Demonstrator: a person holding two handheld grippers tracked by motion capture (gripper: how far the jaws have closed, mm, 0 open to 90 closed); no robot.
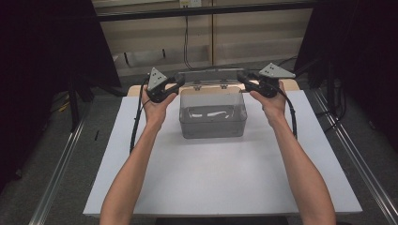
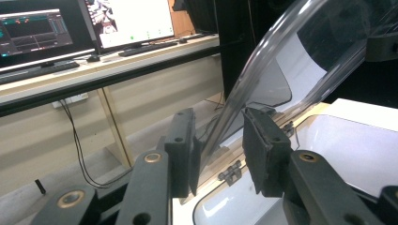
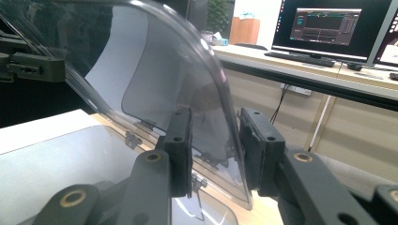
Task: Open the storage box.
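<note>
Clear plastic box (image 1: 212, 114) sits on the white board (image 1: 225, 183), toward the far edge and near the middle from side to side. Its clear lid (image 1: 211, 75) is swung up on two small hinges (image 1: 197, 87) at the back rim and stands raised over the far side.

Left gripper (image 1: 179, 78) is at the lid's left end. In the left gripper view the lid's edge (image 2: 244, 93) runs between the two jaws; the left pad (image 2: 184, 150) lies against it, the right pad (image 2: 263, 150) is just beside it with a thin gap. Jaws narrow, not clamped.

Right gripper (image 1: 242, 77) is at the lid's right end. In the right gripper view the lid's curved corner (image 3: 220, 108) passes between the jaws, close to both pads (image 3: 180, 150); firm contact cannot be told. Jaws narrow.

Free room: broad bare board in front of the box and on both sides. Behind the lid the board ends close by, with the wooden table edge (image 1: 291, 84) just past it. Both cables (image 1: 137, 117) trail back along the forearms.
</note>
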